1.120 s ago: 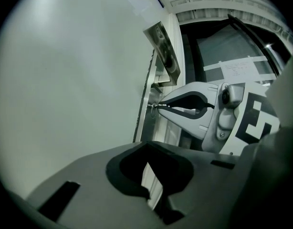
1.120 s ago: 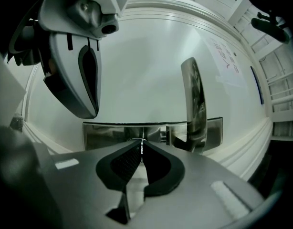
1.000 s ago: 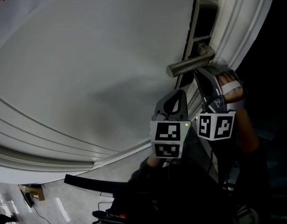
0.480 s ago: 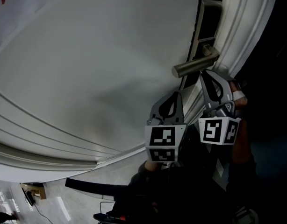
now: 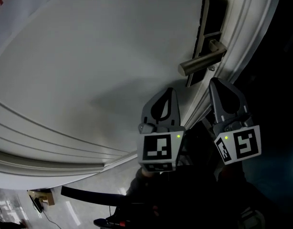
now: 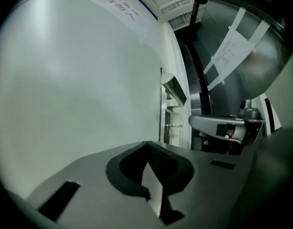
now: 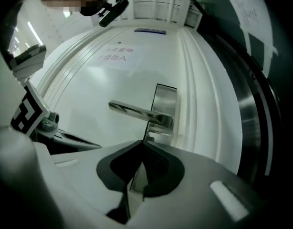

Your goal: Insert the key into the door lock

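The white door (image 5: 89, 56) is filling most of the head view. The metal lock plate (image 7: 165, 99) is sitting near its edge, with the handle (image 5: 201, 63) jutting out from it. The left gripper (image 5: 169, 90) and right gripper (image 5: 215, 81) are hanging just below the handle, clear of the door. Each has its jaws pressed together with nothing between them. The key is showing nowhere, so I am judging that the insertion is either finished or not begun.

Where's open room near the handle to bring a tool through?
Open: the bare door panel left of the lever handle and above the left tool. Crowded: the right tool sits just under it, by the lock plate and door frame moulding.
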The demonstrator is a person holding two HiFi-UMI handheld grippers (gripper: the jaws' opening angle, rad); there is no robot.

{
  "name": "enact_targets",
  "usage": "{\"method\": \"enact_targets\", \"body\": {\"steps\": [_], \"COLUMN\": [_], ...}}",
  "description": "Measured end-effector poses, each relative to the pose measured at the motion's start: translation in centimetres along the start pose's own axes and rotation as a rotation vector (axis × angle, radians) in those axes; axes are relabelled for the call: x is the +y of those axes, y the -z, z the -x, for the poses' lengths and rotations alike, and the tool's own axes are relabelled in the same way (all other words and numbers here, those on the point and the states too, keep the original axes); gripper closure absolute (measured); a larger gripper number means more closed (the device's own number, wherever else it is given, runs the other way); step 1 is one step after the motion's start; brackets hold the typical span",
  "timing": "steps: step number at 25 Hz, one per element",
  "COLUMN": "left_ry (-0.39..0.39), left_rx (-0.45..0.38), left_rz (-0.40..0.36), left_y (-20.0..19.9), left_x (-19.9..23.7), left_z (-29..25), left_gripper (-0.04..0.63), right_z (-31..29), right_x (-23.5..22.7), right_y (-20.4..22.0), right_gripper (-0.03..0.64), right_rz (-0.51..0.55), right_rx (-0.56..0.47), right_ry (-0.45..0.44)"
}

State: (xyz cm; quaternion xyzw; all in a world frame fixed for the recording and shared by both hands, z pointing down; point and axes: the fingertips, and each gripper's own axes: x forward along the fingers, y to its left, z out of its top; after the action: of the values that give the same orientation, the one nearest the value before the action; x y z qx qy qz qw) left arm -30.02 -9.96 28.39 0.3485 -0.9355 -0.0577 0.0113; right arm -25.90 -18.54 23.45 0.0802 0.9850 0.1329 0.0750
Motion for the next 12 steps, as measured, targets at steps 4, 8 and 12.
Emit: {"method": "enact_targets", "body": {"steps": [4,8,12], "left_ry": [0.008,0.024,0.038], "left_rx": [-0.07,-0.068,-0.068], "left_rz": [-0.013,-0.017,-0.007], "left_y": [-2.5,-2.3,-2.1], "left_x": [0.8,0.9,1.0], "left_z": [1.2,1.4,1.6], "left_gripper": [0.595,0.595,0.595], "right_z": [-0.8,-1.0,-1.0], "right_x": [2.2,4.1,4.7], "right_y": [-1.6,-2.5,-2.4], "right_gripper": [0.617,0.617,0.617], "right_rz": [-0.019,0.01,0.019], "right_rx": [-0.023,-0.027,-0.013], "right_ry": [0.003,-0.012,-0.003]}}
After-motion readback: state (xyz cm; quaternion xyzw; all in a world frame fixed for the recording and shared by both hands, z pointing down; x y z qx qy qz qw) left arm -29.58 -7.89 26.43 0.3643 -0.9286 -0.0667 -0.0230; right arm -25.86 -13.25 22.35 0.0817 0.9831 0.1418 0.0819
